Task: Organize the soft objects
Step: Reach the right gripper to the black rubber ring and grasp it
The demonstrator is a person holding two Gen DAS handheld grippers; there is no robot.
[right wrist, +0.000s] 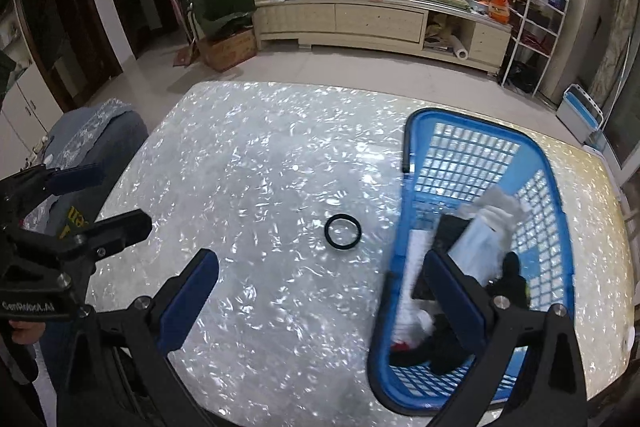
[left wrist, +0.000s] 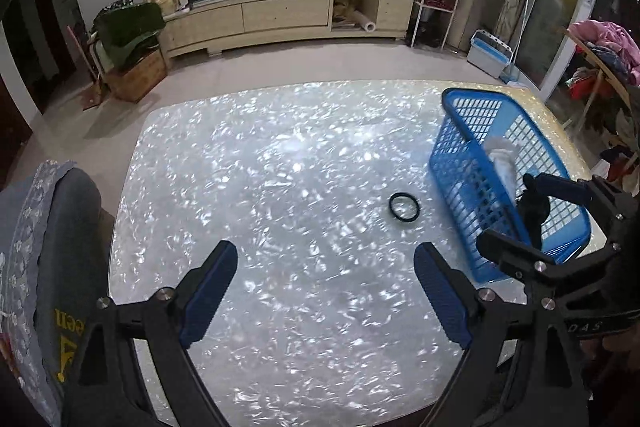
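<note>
Pearly shell-patterned desk [left wrist: 280, 187]: black elastic ring [left wrist: 404, 208] at 1 o'clock of wide-open, empty left gripper [left wrist: 326, 291]; pinch its rim squarely (right gripper [right wrist: 320, 303] likewise wide), then drop into blue mesh plastic basket [right wrist: 556, 227].

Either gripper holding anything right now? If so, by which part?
Nothing held. The left gripper and right gripper both stand open with only table between their fingers. The black ring lies untouched; the soft items sit in the blue basket.

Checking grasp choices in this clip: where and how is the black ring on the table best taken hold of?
The black ring lies flat on the shiny table, just left of the blue basket. Probably best to come from straight above, one finger inside the loop and one outside, pinching the band on the side away from the basket. Lying flat and thin, it offers no side edge to grip.
</note>
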